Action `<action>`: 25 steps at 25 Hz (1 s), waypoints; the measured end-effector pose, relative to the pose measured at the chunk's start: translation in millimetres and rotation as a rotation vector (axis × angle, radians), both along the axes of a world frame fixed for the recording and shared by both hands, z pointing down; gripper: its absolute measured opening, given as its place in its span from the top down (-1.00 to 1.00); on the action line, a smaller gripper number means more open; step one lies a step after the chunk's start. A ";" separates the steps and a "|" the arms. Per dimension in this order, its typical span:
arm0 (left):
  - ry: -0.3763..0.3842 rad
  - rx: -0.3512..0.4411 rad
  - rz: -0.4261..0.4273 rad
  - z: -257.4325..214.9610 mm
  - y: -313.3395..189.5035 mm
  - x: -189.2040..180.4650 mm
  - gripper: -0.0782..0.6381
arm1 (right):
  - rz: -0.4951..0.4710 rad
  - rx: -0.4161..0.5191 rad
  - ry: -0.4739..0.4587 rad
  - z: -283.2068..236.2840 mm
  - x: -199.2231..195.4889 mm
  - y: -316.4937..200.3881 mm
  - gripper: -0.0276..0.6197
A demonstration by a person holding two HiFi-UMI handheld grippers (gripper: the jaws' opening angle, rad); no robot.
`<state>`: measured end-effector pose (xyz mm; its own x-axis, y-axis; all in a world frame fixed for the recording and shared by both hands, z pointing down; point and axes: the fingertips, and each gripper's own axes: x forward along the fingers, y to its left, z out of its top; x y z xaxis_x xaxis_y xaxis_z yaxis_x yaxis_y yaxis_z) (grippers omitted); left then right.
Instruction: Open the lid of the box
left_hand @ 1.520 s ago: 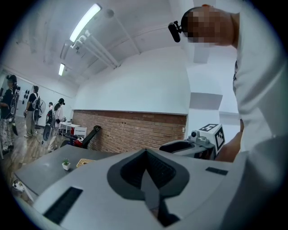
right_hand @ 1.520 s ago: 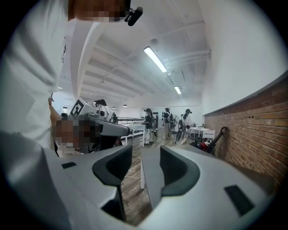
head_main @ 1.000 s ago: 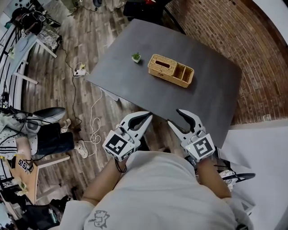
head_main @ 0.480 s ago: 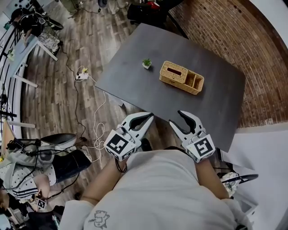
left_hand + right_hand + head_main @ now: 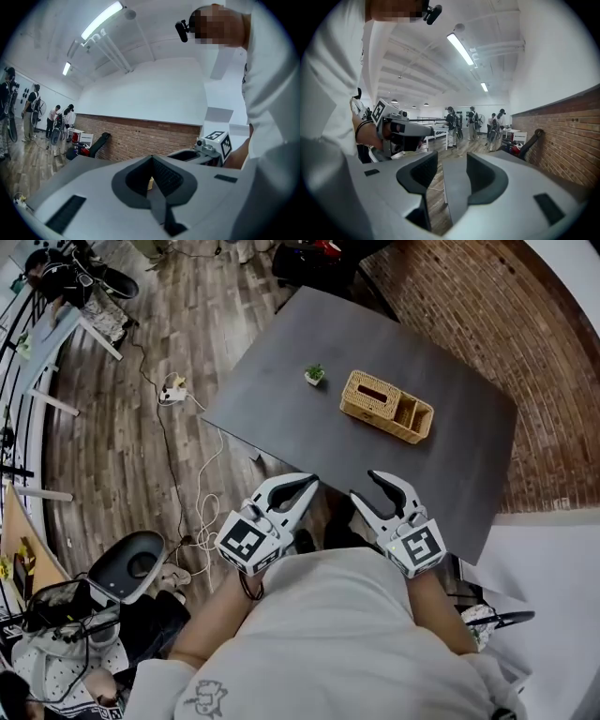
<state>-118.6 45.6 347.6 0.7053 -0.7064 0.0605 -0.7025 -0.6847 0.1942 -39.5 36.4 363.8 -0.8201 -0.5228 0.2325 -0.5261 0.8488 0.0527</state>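
Observation:
A woven wicker box (image 5: pixel 386 407) lies on the dark grey table (image 5: pixel 281 418), far ahead of both grippers. Its left half carries a slotted lid (image 5: pixel 370 396), which lies flat; its right half shows two open-topped compartments. I hold both grippers close to my body, short of the table's near edge. The left gripper (image 5: pixel 309 484) has its tips together with nothing held; in its own view a sliver of the box (image 5: pixel 150 183) shows through the hollow of the left gripper (image 5: pixel 151 161). The right gripper (image 5: pixel 364 486) is open and empty, and floor shows between the pads of the right gripper (image 5: pixel 452 173).
A tiny potted plant (image 5: pixel 315 375) stands on the table left of the box. A brick wall (image 5: pixel 487 306) runs behind the table. A power strip with a white cable (image 5: pixel 174 390) lies on the wooden floor at left, near a chair (image 5: pixel 131 563). Several people stand far off (image 5: pixel 471 122).
The head view has shifted, so the table and box sit a little further right in the picture. A seated person at lower left has slid down the frame. Both grippers keep their pose.

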 end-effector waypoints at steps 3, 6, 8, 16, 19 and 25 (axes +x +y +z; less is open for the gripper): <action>-0.007 -0.007 -0.013 3.1 -9.1 -3.2 0.75 | -0.022 -0.006 0.011 4.5 -3.7 -10.5 0.30; -0.010 -0.013 -0.026 5.8 -21.7 -4.7 0.75 | -0.019 -0.006 0.008 8.8 -2.1 -29.7 0.30; -0.011 -0.020 -0.037 8.3 -31.3 -5.0 0.75 | -0.022 -0.012 0.019 7.3 -3.8 -42.2 0.30; -0.016 -0.073 -0.055 22.8 -72.2 6.2 0.75 | -0.052 -0.042 0.033 26.5 13.4 -90.2 0.30; -0.008 -0.095 -0.068 28.3 -90.7 9.8 0.75 | -0.048 -0.079 0.060 32.9 21.8 -109.3 0.30; -0.013 -0.122 -0.076 44.2 -125.4 23.6 0.75 | -0.055 -0.108 0.092 49.7 37.1 -143.1 0.30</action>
